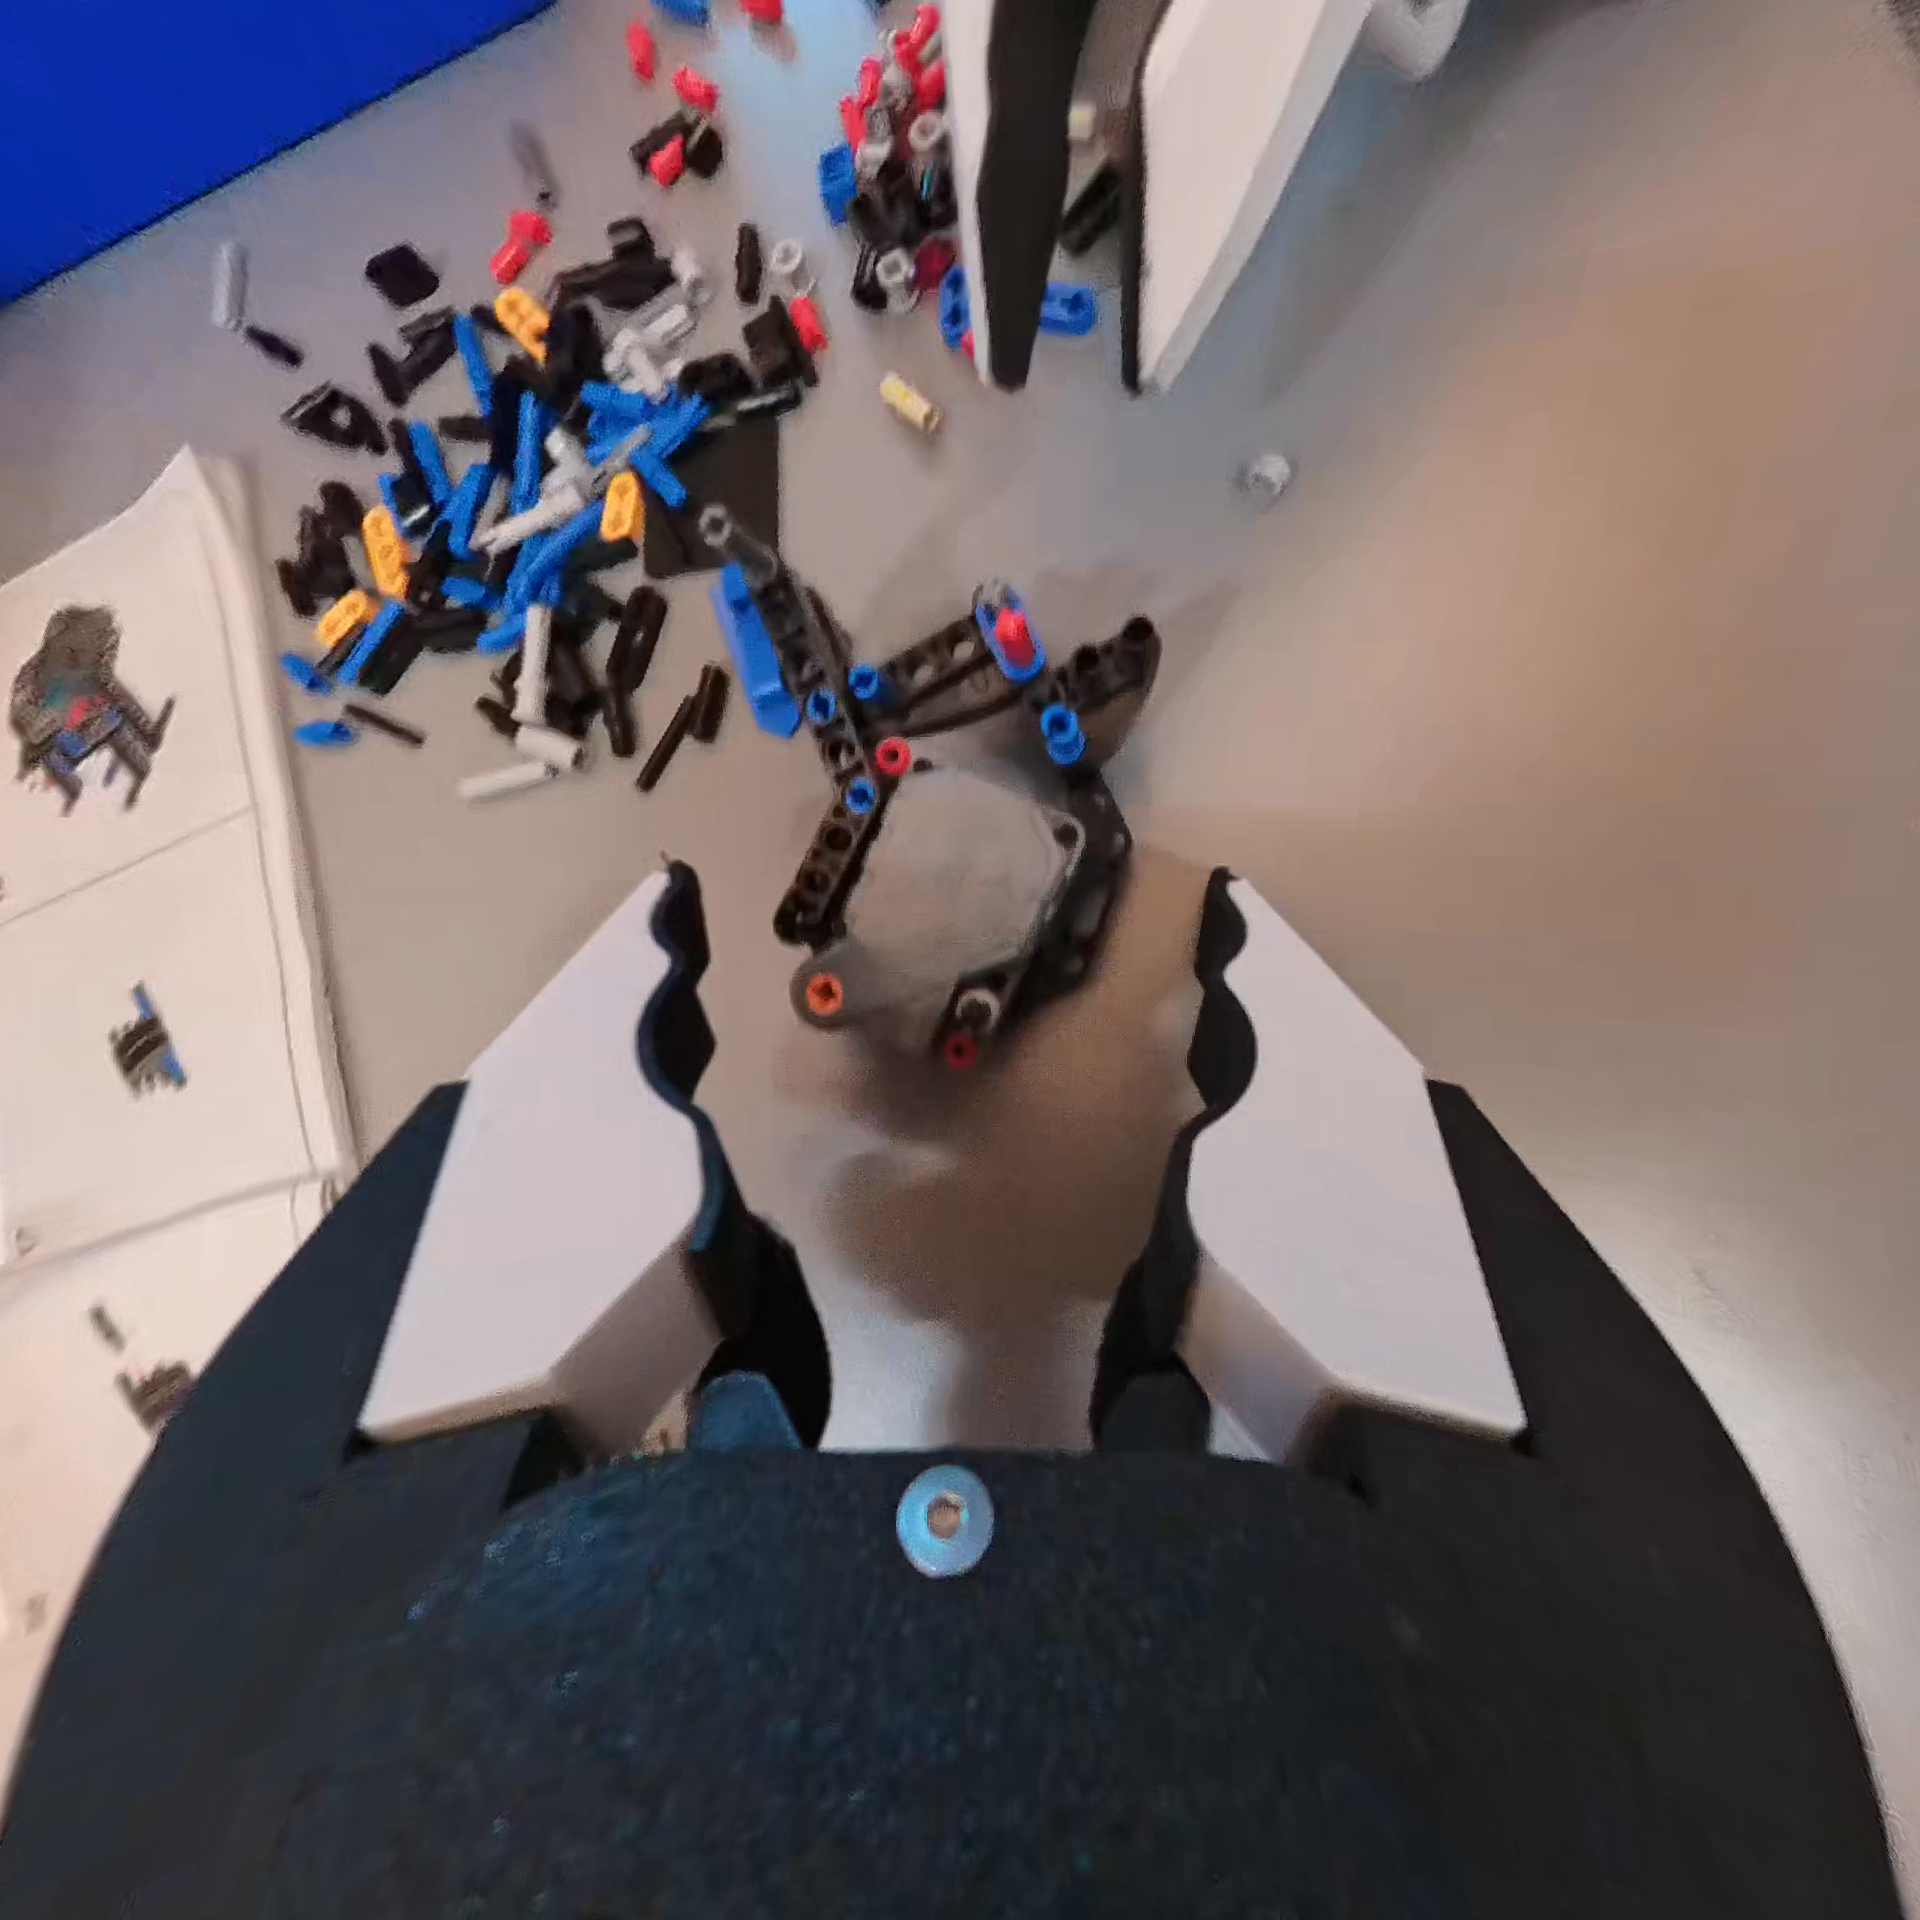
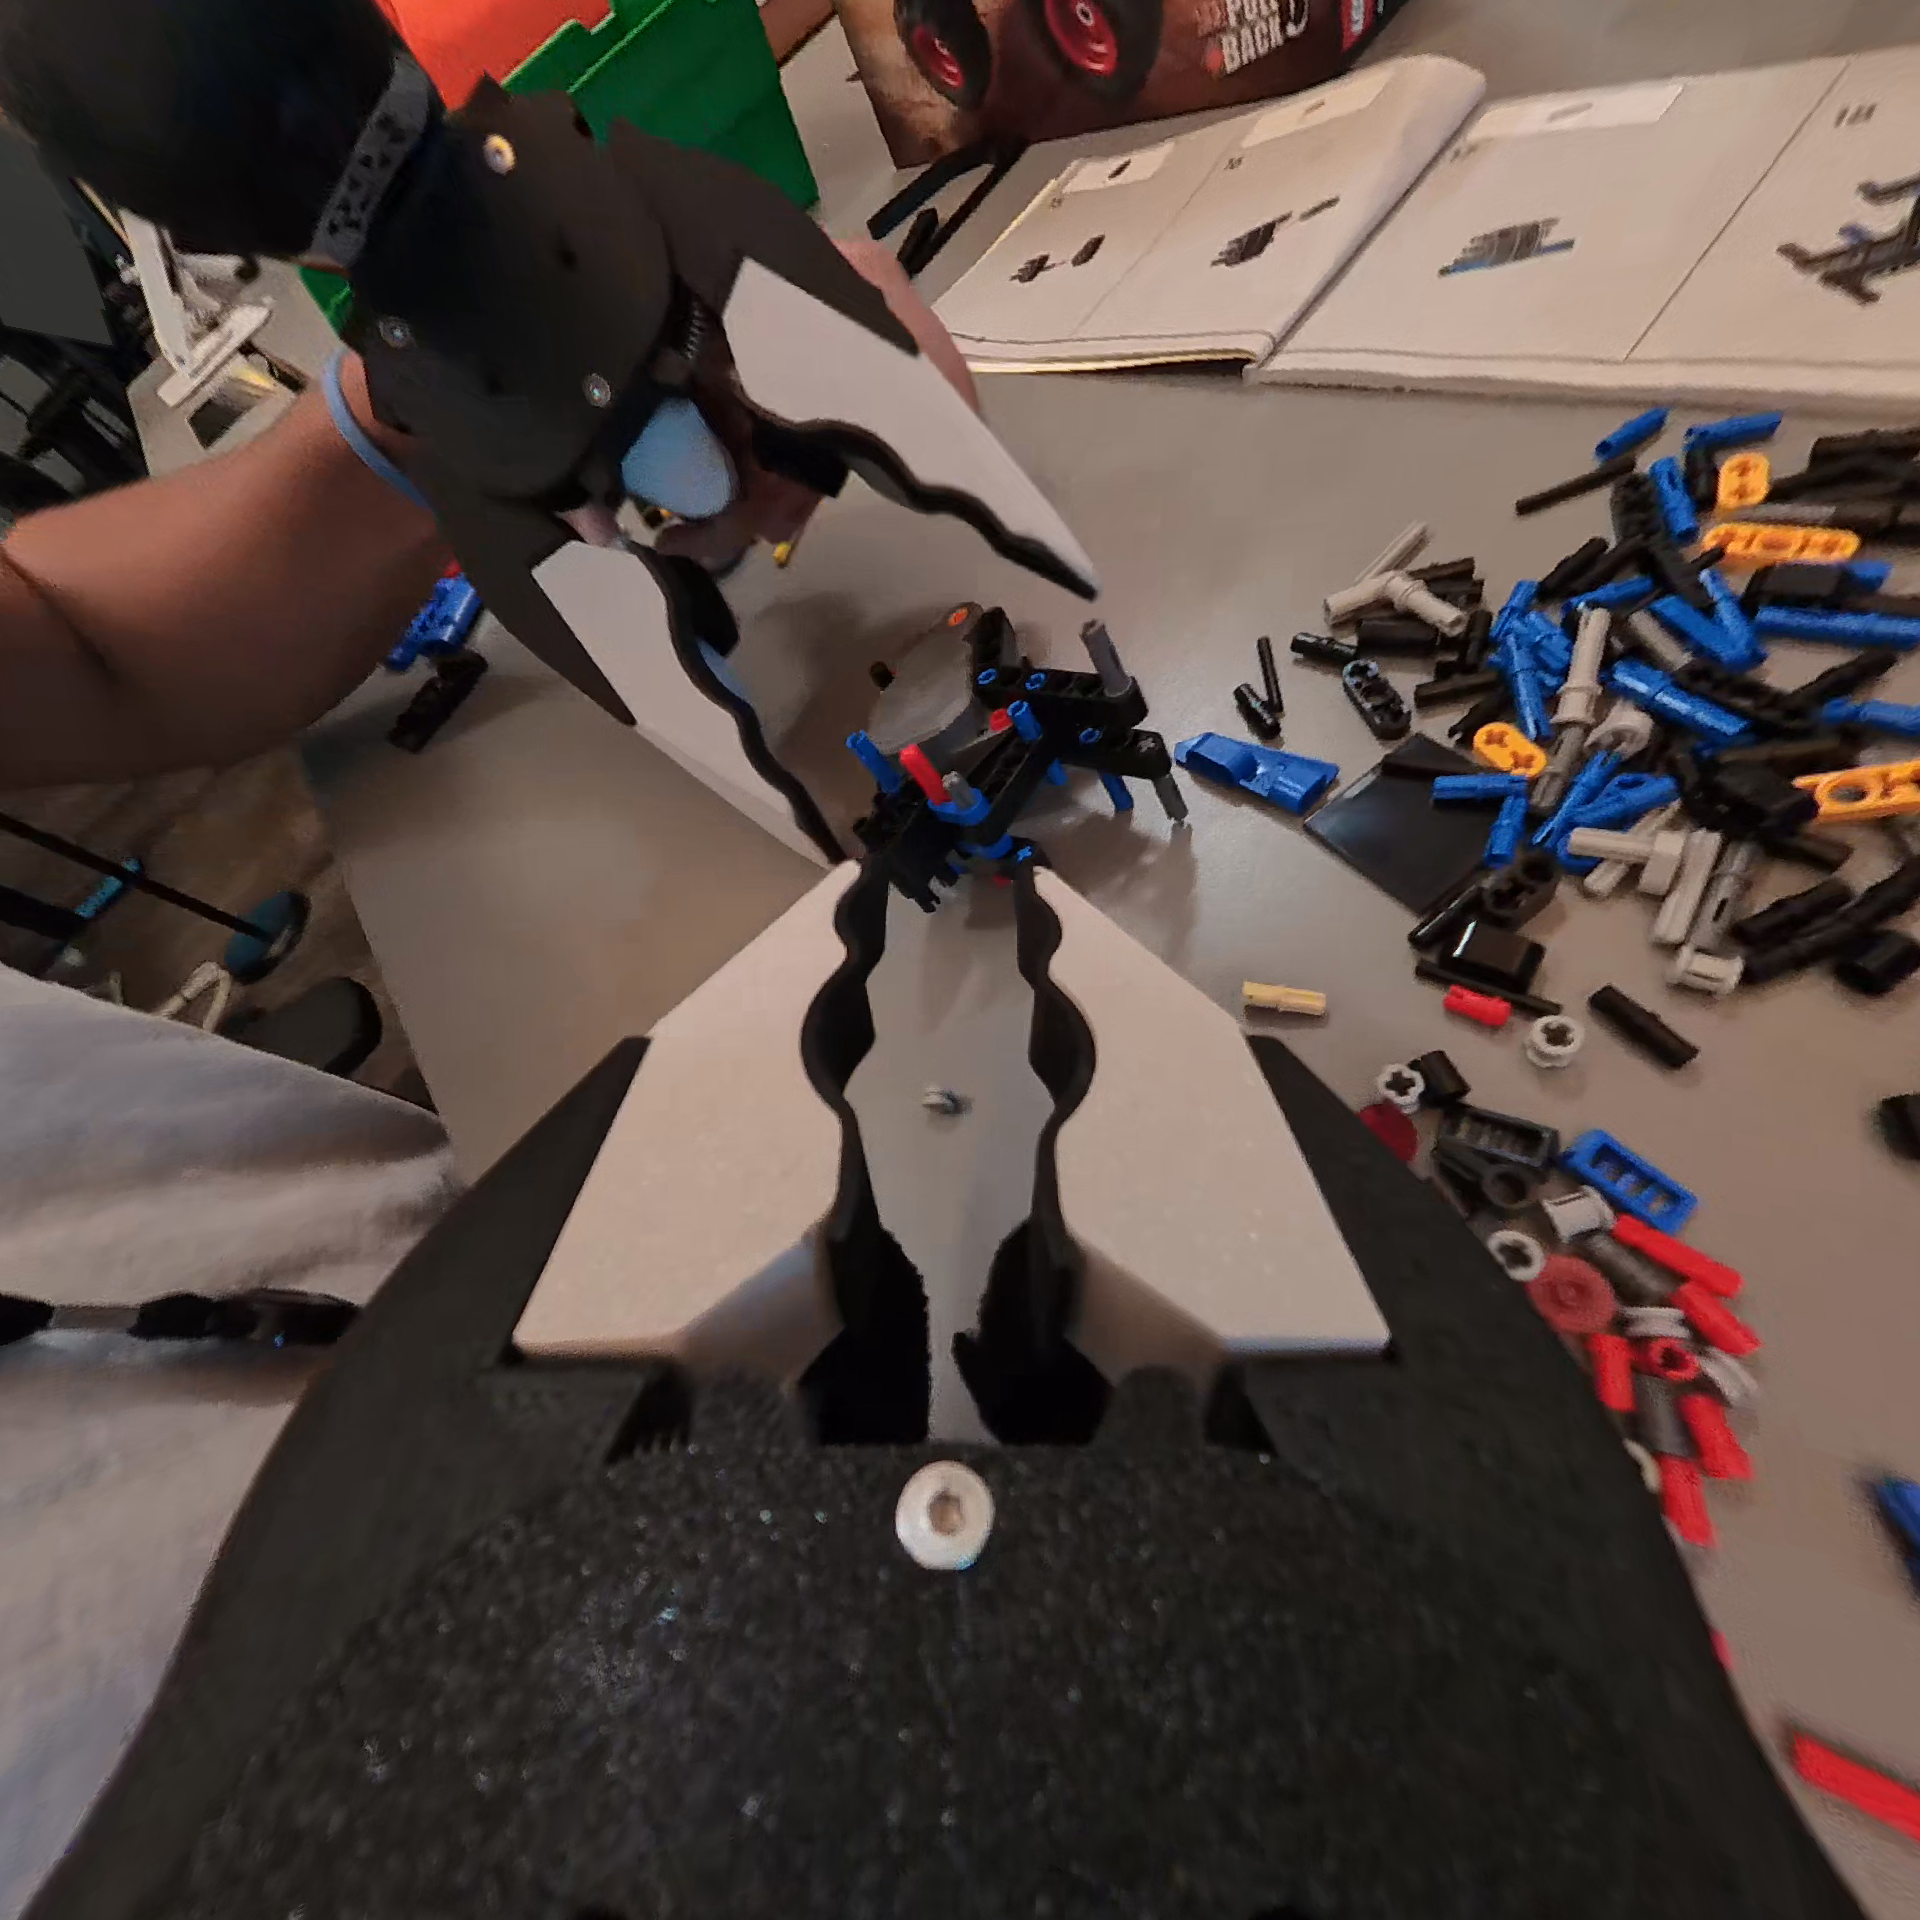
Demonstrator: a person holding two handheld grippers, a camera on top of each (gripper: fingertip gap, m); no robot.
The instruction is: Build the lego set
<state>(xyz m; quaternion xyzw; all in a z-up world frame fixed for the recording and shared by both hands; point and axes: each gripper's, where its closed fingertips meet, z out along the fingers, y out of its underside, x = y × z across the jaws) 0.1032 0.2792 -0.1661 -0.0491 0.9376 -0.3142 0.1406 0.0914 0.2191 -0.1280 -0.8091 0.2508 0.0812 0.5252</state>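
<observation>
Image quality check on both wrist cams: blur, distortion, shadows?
Left wrist view: motion-smeared overall; the part-built model and loose parts pile look soft, and the table is a blurred tan wash. Right wrist view: sharper at centre, where the model casts short soft shadows; fisheye bends the instruction booklet and smears the edges.

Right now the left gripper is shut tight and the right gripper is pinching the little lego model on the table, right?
Not quite. The left gripper is open, holding nothing, as the left wrist view shows. The rest holds: the right gripper is pinching the little lego model on the table.
</observation>
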